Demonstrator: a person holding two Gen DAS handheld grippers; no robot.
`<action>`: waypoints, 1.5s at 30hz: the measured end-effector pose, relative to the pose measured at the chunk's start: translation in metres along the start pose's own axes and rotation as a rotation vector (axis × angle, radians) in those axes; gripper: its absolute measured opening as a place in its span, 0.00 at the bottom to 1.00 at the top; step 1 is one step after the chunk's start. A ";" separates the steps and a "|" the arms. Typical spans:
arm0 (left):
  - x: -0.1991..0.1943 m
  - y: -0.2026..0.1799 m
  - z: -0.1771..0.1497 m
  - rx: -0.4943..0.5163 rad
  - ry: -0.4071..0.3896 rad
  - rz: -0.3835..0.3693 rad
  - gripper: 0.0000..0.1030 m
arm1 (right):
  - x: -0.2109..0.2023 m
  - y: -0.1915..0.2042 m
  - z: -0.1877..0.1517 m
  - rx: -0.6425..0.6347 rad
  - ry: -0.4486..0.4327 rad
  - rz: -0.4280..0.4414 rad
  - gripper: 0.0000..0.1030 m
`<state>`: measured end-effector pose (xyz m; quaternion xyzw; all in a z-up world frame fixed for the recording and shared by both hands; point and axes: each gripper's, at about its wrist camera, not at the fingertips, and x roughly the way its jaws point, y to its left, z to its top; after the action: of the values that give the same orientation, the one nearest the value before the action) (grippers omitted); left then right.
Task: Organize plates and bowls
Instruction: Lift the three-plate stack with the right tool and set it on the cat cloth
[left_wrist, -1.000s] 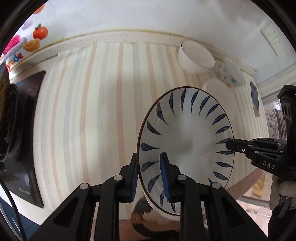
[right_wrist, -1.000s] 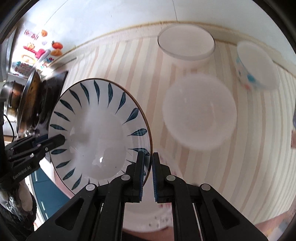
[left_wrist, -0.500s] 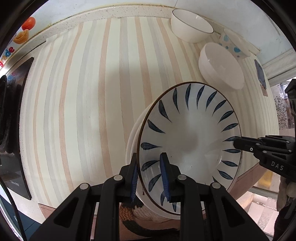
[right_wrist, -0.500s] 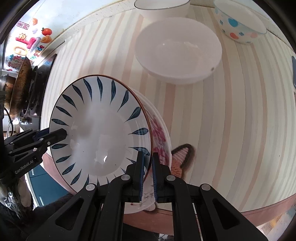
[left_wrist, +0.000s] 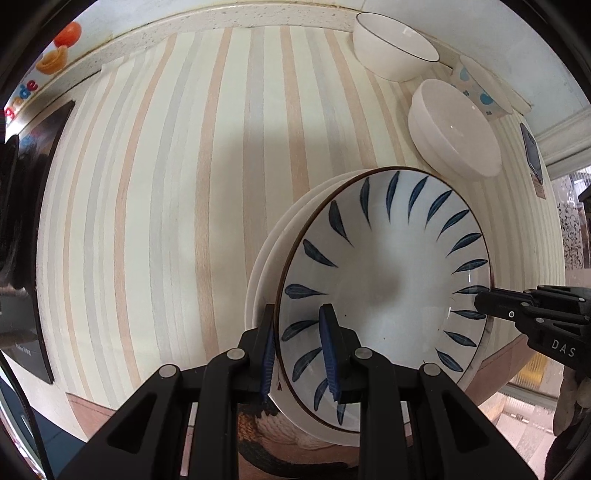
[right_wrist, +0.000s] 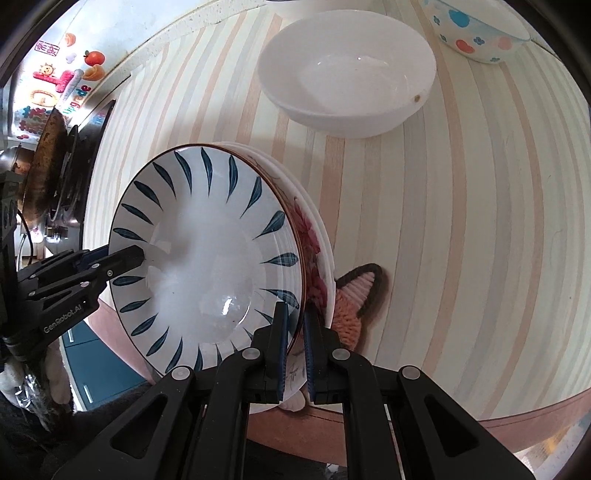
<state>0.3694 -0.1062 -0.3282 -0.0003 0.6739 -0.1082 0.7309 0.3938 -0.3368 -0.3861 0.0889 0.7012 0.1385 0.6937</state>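
Left gripper (left_wrist: 297, 349) clamping near rim of blue-leaf plate (left_wrist: 384, 295); right gripper (right_wrist: 295, 341) pinching opposite rim. Plate sitting atop plate stack (right_wrist: 317, 254), near striped table (left_wrist: 166, 221) edge.

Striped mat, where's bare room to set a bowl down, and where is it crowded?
Free: the wide stretch of the striped mat between the cooktop and the plate stack, back to the wall. Also the mat right of the stack in the right wrist view. Crowded: the far right corner, with the rimmed bowl, white bowl and dotted bowl.
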 end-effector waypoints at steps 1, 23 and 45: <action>0.001 0.001 -0.002 -0.011 0.003 -0.005 0.20 | 0.000 -0.001 0.000 0.001 0.000 0.005 0.09; -0.034 -0.001 -0.033 -0.107 -0.099 0.058 0.20 | -0.034 -0.014 -0.020 0.072 -0.076 0.065 0.12; -0.199 -0.032 -0.133 0.024 -0.326 0.005 0.20 | -0.192 0.101 -0.165 0.028 -0.373 0.026 0.12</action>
<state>0.2193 -0.0866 -0.1399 -0.0076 0.5451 -0.1129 0.8307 0.2269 -0.3141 -0.1722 0.1319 0.5613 0.1187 0.8084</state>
